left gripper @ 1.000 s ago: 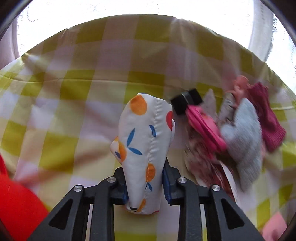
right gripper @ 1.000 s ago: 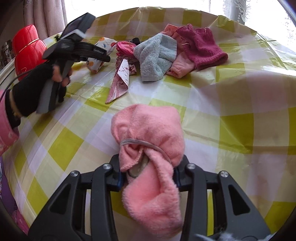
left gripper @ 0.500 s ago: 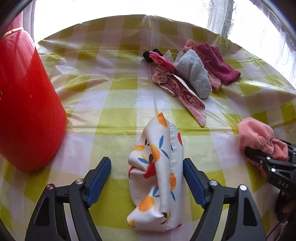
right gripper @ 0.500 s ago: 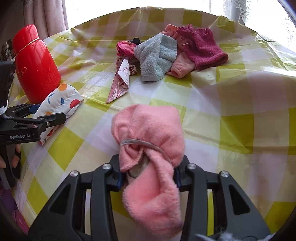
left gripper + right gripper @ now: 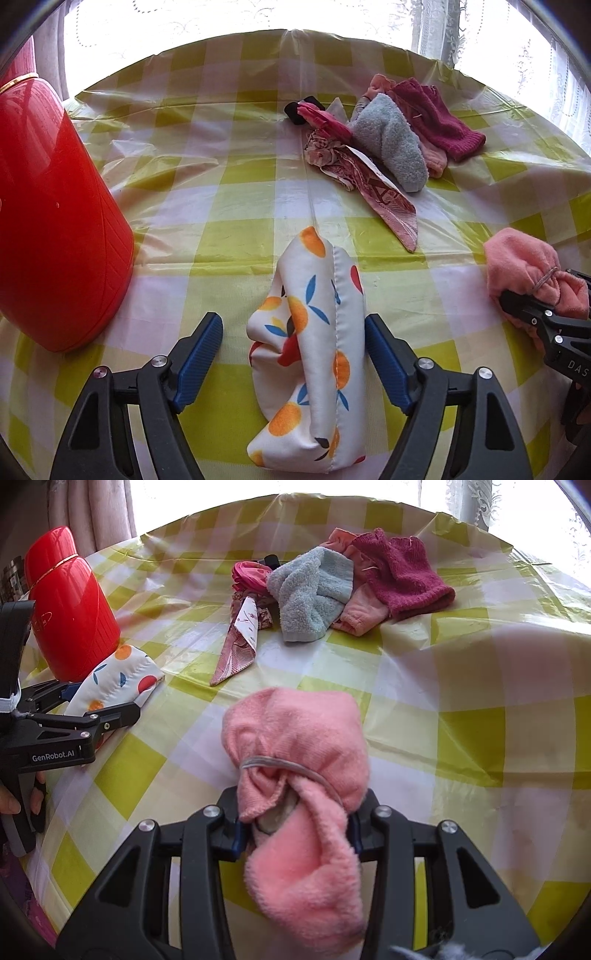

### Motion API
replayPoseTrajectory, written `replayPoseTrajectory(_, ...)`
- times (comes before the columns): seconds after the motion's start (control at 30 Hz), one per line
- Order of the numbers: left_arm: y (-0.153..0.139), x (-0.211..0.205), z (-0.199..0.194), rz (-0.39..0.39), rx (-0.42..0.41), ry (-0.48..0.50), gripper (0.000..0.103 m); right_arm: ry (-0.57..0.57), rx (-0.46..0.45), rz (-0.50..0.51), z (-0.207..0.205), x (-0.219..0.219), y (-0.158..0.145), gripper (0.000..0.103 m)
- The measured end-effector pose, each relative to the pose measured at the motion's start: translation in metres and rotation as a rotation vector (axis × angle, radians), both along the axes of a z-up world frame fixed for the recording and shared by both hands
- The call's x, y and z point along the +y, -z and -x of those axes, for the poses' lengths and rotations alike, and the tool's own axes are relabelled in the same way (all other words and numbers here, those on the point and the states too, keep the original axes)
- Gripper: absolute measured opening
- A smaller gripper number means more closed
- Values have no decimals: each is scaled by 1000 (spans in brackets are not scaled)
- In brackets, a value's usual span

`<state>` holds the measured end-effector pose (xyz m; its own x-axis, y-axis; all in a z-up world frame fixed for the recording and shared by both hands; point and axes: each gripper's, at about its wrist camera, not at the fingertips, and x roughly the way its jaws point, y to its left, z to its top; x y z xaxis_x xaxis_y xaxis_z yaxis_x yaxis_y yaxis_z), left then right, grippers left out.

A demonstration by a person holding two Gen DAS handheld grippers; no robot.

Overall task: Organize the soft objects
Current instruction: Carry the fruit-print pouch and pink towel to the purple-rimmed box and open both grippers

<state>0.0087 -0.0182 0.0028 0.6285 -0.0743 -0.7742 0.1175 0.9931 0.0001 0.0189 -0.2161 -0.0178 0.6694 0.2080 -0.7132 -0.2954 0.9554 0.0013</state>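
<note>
A white pouch with orange fruit print (image 5: 314,350) lies on the yellow-checked tablecloth (image 5: 240,184). My left gripper (image 5: 293,321) straddles it with the jaws wide and closing slightly. The left pad is clear of the pouch and the right pad is at its edge, not squeezing. The right wrist view shows the same pouch (image 5: 122,679) and left gripper (image 5: 107,701) at the left. My right gripper (image 5: 295,827) is shut on a pink fluffy towel bundle (image 5: 295,731) tied with an elastic band, which rests on the cloth.
A tall red jug (image 5: 55,229) stands just left of the pouch. At the far side lies a pile of soft things: a grey-blue towel (image 5: 391,147), a maroon knit (image 5: 443,118), a pink patterned scarf (image 5: 369,181). A hand (image 5: 11,805) holds the left gripper's handle.
The left gripper carried the fruit-print pouch from beside the pile to the near side by the red jug, then opened and let it go. The right gripper and its pink towel stayed still.
</note>
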Motion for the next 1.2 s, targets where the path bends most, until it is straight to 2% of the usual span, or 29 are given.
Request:
replayPoseTrajectory(0.03,-1,1,3,4,-4,-11,67,3,-3,10,0,1,0,45)
replayPoseTrajectory(0.07,-3,0,8,8,-8,-23,53,11,-9,26,1,2,-1,45)
replayPoseTrajectory(0.1,-4,-2,16,9,-6,-28,47,31,-20,42,3,3,-2,38)
replayPoseTrajectory(0.17,-7,-5,34,41,15,-11,37,69,-33,14,14,-1,-4,34)
replayPoseTrajectory(0.27,-15,-6,68,116,29,-8,35,125,-48,-115,48,-15,-7,34)
replayPoseTrajectory(0.37,-45,-16,99,107,-60,18,35,157,-76,-196,85,-24,-15,34)
replayPoseTrajectory(0.43,-76,-24,115,92,-151,38,35,175,-118,-202,105,-30,-30,34)
replayPoseTrajectory(0.5,-113,-32,133,86,-269,54,35,188,-219,-196,127,-34,-60,34)
replayPoseTrajectory(0.63,-176,-47,171,66,-498,75,35,222,-491,-169,182,-39,-132,34)
replayPoseTrajectory(0.7,-198,-55,189,55,-575,93,35,224,-593,-154,207,-38,-159,34)
replayPoseTrajectory(0.77,-212,-60,202,62,-615,116,35,216,-661,-144,226,-35,-177,34)
replayPoseTrajectory(0.9,-227,-69,224,56,-664,147,35,197,-726,-135,252,-28,-194,34)
replayPoseTrajectory(1.2,-238,-66,254,47,-726,160,35,193,-777,-124,276,-22,-208,34)
